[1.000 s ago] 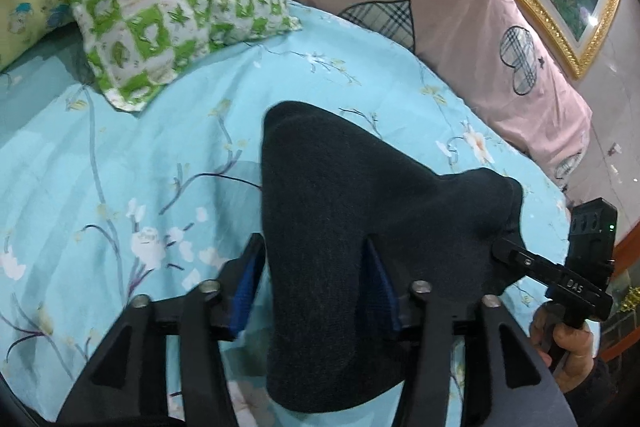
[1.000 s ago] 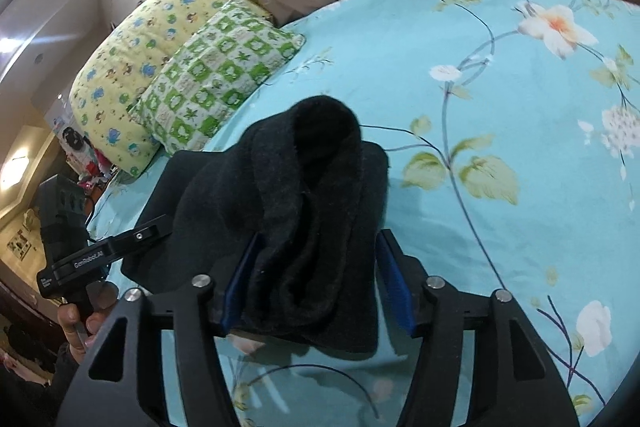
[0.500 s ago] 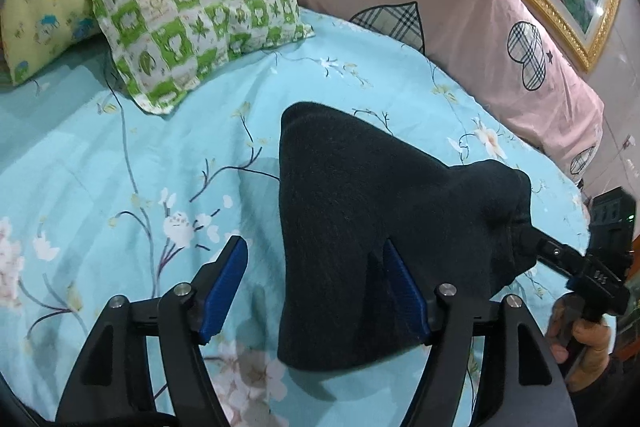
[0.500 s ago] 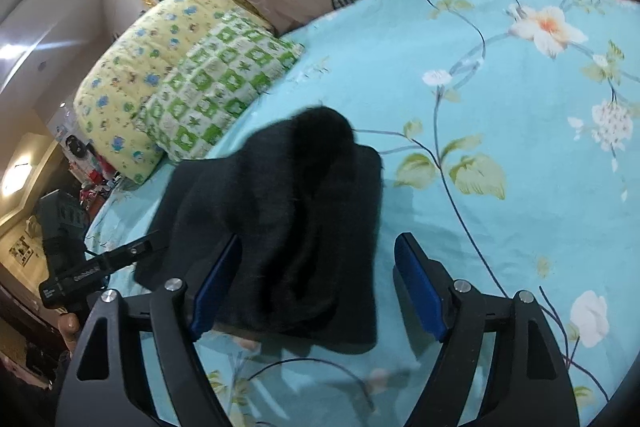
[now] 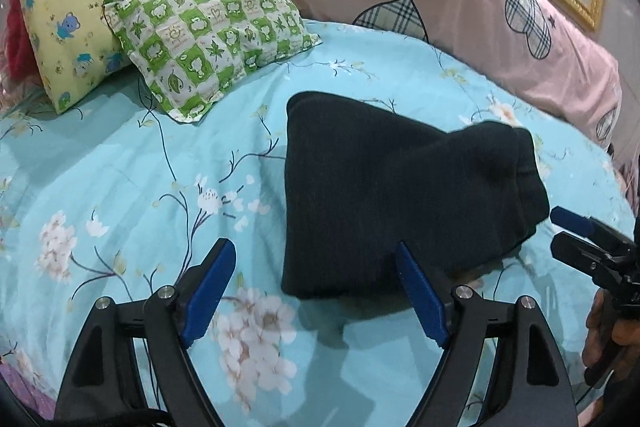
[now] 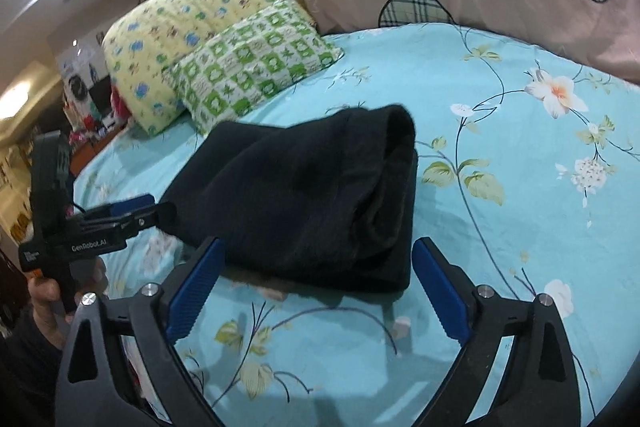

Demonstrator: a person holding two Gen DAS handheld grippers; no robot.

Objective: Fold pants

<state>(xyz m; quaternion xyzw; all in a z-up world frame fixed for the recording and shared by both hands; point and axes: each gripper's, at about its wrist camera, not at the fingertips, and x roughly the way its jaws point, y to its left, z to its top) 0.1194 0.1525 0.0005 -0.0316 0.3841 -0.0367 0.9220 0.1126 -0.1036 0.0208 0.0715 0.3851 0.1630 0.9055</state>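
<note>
Pillows [image 5: 208, 39] are seen at the far left. Nearer, the left gripper [image 5: 316, 291] is spread wide and empty. The folded pants [image 5: 384, 203] lie on the bedsheet [image 5: 120, 187]. The right gripper [image 6: 316, 291] is also wide, empty — the bulging right edge could be unrolled if brushed.
</note>
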